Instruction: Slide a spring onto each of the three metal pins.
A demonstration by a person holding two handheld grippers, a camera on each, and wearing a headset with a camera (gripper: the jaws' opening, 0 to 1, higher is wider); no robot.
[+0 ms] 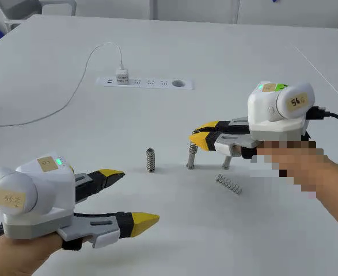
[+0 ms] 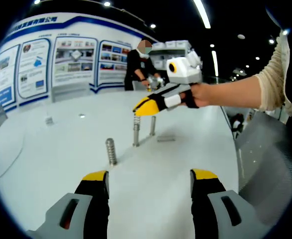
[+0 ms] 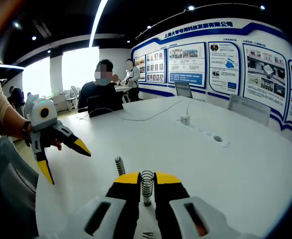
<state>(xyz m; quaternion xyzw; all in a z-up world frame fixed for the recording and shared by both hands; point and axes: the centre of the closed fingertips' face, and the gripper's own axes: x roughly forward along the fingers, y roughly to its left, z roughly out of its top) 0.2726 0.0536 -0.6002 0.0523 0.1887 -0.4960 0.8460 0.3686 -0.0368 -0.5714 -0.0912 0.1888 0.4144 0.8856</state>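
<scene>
We take the middle pin (image 1: 191,156) as the reference; it stands upright on the white table (image 1: 53,132).

1. The right gripper (image 1: 200,135) is at the top of the middle pin. Its fingers (image 3: 128,185) are closed on the held spring (image 3: 146,184), which sits upright over the upper part of that pin. The lower shaft is bare.
2. The left pin (image 1: 150,160) stands just left of the middle pin and carries the seated spring (image 2: 110,150) along its length. Nothing touches it.
3. The right pin (image 2: 152,125) stands just right of the middle pin, partly under the right gripper. We see no coil on the part that shows.
4. The loose spring (image 1: 228,184) lies flat on the table, nearer the person than the middle pin and to its right, apart from all three pins.
5. The left gripper (image 1: 130,196) is held well to the near left of the middle pin. Its fingers (image 2: 96,180) are spread wide with nothing between them.
6. A power strip (image 1: 151,83) lies well beyond the middle pin. A white charger (image 1: 121,76) is plugged into it, and its cable (image 1: 79,86) trails away to the left.
</scene>
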